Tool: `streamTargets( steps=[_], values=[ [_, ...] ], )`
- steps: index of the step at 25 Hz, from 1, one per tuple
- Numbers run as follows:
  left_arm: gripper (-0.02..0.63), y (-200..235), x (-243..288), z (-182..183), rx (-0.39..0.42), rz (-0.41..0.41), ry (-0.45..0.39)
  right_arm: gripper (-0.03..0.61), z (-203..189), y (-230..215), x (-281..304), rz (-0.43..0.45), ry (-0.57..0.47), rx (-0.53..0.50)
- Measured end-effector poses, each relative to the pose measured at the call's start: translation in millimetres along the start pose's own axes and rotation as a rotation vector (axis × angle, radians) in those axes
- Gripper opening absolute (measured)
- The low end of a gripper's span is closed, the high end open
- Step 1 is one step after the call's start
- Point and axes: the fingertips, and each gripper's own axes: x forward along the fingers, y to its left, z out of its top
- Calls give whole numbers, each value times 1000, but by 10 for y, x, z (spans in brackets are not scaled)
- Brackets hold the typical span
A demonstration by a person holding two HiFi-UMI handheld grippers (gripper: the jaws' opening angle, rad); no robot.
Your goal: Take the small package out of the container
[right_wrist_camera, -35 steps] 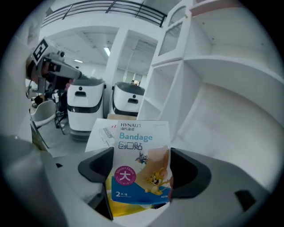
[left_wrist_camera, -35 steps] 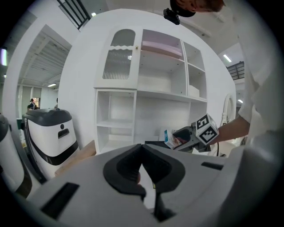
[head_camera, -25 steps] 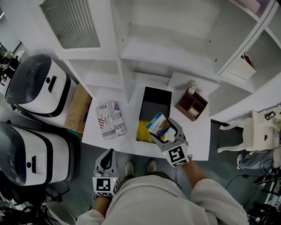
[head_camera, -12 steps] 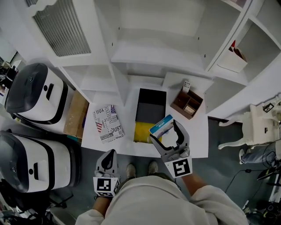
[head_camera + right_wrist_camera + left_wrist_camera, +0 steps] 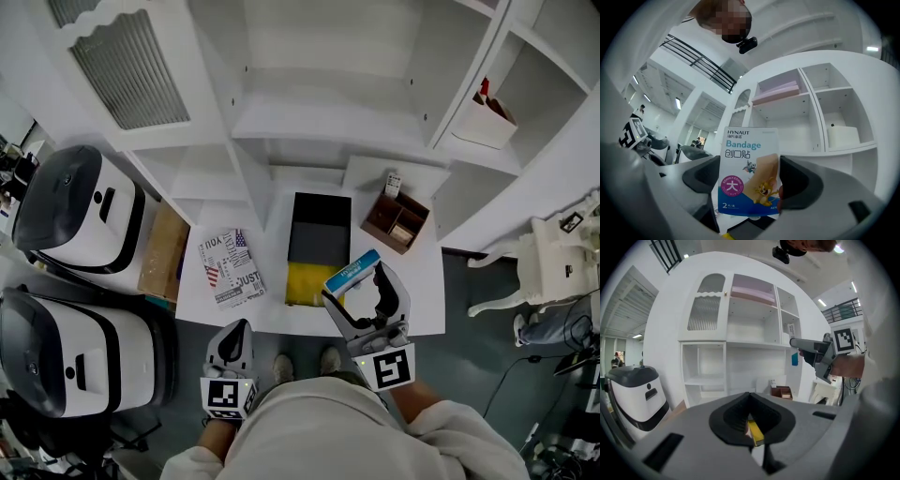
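Observation:
My right gripper (image 5: 356,286) is shut on the small bandage package (image 5: 347,273), held upright in the air above the table's front edge. In the right gripper view the package (image 5: 749,171) stands between both pads of that gripper (image 5: 750,185), its printed face toward the camera. The container, a black open box (image 5: 322,225) with a yellow item (image 5: 307,283) at its near end, lies on the white table (image 5: 422,291) just left of the package. My left gripper (image 5: 234,330) hangs low in front of the table, jaws together and empty. The left gripper view shows that gripper (image 5: 751,425) and the right gripper (image 5: 813,352) raised.
A newspaper-print pack (image 5: 232,266) lies left of the container and a brown wooden organizer (image 5: 396,219) stands at the back right. White shelving (image 5: 328,122) rises behind the table. Two white-and-black machines (image 5: 80,197) and a cardboard box (image 5: 161,248) stand at the left.
My right gripper has lifted the bandage package up and back toward me, away from the container. The left gripper has stayed put.

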Motion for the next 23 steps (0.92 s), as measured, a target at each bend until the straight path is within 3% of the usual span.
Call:
streamTargets(
  steps=[23],
  values=[
    [8, -30, 12, -19, -4, -23, -1, 416, 43, -67, -113, -49, -18, 21]
  ],
)
